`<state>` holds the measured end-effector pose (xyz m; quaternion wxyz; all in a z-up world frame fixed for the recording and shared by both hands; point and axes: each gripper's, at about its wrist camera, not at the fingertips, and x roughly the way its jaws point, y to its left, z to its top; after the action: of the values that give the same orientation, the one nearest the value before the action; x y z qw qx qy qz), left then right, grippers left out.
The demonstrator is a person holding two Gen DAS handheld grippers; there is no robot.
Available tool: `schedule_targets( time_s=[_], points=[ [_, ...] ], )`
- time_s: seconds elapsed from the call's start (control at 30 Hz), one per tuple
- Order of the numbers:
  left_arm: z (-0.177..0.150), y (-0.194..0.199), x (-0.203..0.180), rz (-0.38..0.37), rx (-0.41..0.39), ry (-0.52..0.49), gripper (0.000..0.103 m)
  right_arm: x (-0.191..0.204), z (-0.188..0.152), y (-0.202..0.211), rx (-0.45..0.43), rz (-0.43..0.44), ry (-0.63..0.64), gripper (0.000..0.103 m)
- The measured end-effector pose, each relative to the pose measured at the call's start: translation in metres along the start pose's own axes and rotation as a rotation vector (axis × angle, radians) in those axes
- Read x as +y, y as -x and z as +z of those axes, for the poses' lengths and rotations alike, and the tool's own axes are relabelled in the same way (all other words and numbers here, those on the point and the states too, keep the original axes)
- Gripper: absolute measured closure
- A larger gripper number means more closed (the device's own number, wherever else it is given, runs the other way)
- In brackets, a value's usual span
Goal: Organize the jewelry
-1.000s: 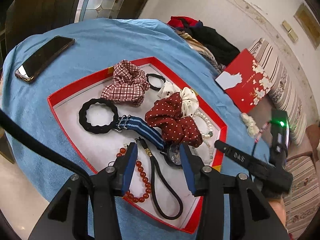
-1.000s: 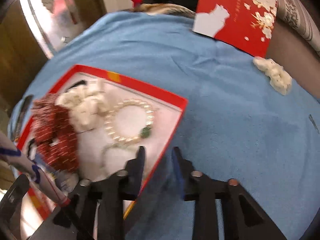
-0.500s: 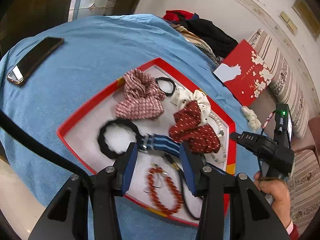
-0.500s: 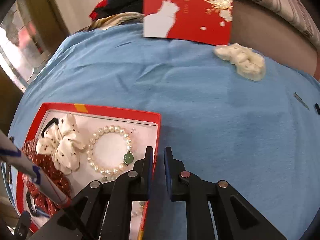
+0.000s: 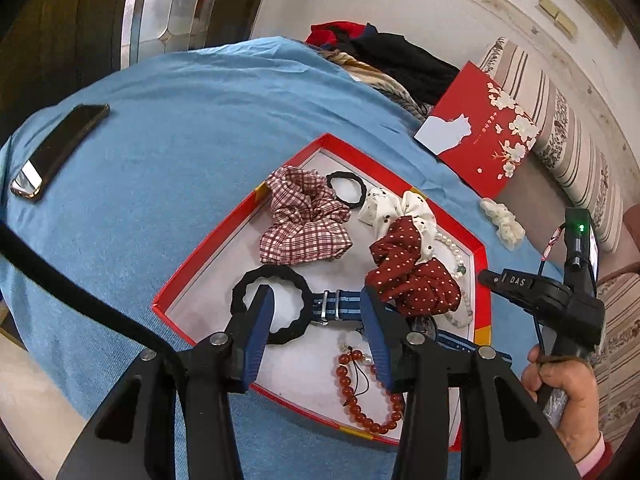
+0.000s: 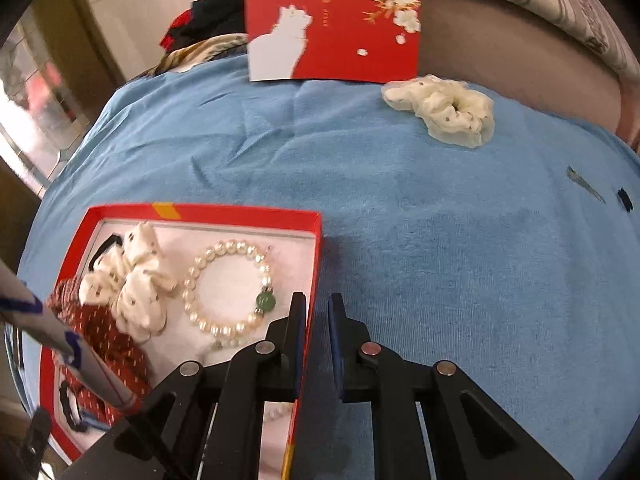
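A red tray [image 5: 208, 248] on the blue cloth holds a plaid scrunchie [image 5: 300, 216], a red dotted scrunchie [image 5: 408, 272], a black wavy hair tie [image 5: 272, 280], a striped watch strap [image 5: 340, 308], a red bead bracelet [image 5: 360, 400] and a pearl bracelet [image 6: 228, 284]. My left gripper [image 5: 316, 316] is open and empty, above the tray's near part. My right gripper [image 6: 318, 312] is nearly shut with a narrow gap, empty, straddling the tray's right wall [image 6: 312, 280]. A cream scrunchie [image 6: 444, 108] lies on the cloth beyond it.
A red box lid [image 6: 336, 20] leans at the back against a striped sofa [image 5: 576, 152]. A phone [image 5: 60, 148] lies on the cloth at far left. Clothes [image 5: 384, 60] are piled at the back. A small dark clip [image 6: 624, 198] lies on the right.
My left gripper pulled back and up from the tray, staying open. My right gripper narrowed its jaws and swung right toward the cloth and the cream scrunchie.
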<state>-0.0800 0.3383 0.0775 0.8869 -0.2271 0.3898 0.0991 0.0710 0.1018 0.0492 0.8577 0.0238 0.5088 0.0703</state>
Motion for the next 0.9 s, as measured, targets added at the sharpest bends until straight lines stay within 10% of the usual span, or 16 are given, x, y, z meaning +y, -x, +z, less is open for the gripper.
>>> schedule_targets(
  time_s=[0.33, 0.53, 0.9],
  points=[
    [-0.007, 0.03, -0.019, 0.151, -0.165, -0.121, 0.036, -0.048, -0.042, 0.079, -0.122, 0.063, -0.04, 0.058],
    [-0.024, 0.071, -0.034, 0.256, -0.381, -0.155, 0.011, -0.094, -0.112, 0.124, -0.154, 0.042, -0.101, 0.058],
    [-0.077, 0.158, -0.092, 0.251, -0.472, -0.214, 0.0, -0.12, -0.174, 0.177, -0.273, -0.05, -0.08, 0.05]
  ],
)
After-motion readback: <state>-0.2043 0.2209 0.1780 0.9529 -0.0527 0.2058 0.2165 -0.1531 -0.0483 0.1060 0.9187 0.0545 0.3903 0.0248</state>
